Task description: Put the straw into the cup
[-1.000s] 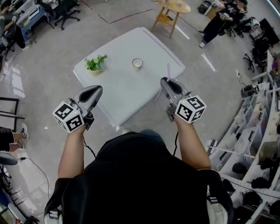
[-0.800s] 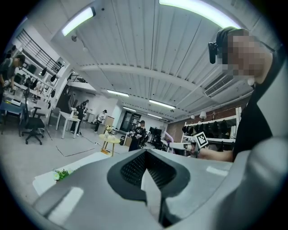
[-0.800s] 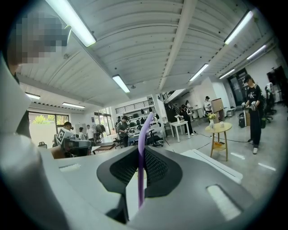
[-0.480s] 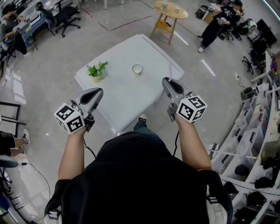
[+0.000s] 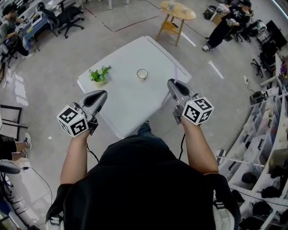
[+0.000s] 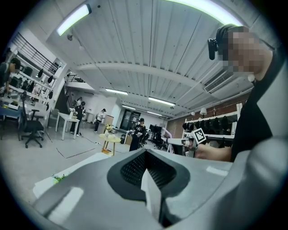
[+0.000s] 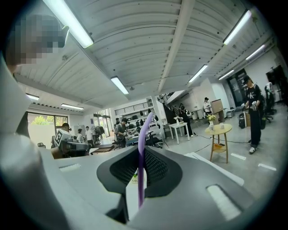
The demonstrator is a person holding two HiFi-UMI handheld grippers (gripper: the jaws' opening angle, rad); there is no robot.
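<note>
A small white cup (image 5: 142, 74) stands on the white table (image 5: 130, 101), past its middle. My right gripper (image 5: 173, 83) hovers over the table's right edge, shut on a thin purple straw (image 5: 175, 72) that points up and forward. In the right gripper view the straw (image 7: 141, 152) rises from between the closed jaws of that gripper (image 7: 137, 182). My left gripper (image 5: 101, 94) is held over the table's left front edge, well short of the cup. Its jaws (image 6: 150, 179) are shut with nothing in them.
A small potted plant (image 5: 100, 75) sits on the table left of the cup. A round wooden side table (image 5: 177, 11) stands beyond it. People and office chairs (image 5: 63, 13) are at the room's far edges, and shelving (image 5: 265, 148) runs along the right.
The table and cup have slid slightly nearer in the head view as the person stepped forward. Both grippers keep their pose; the straw stays in the right one.
</note>
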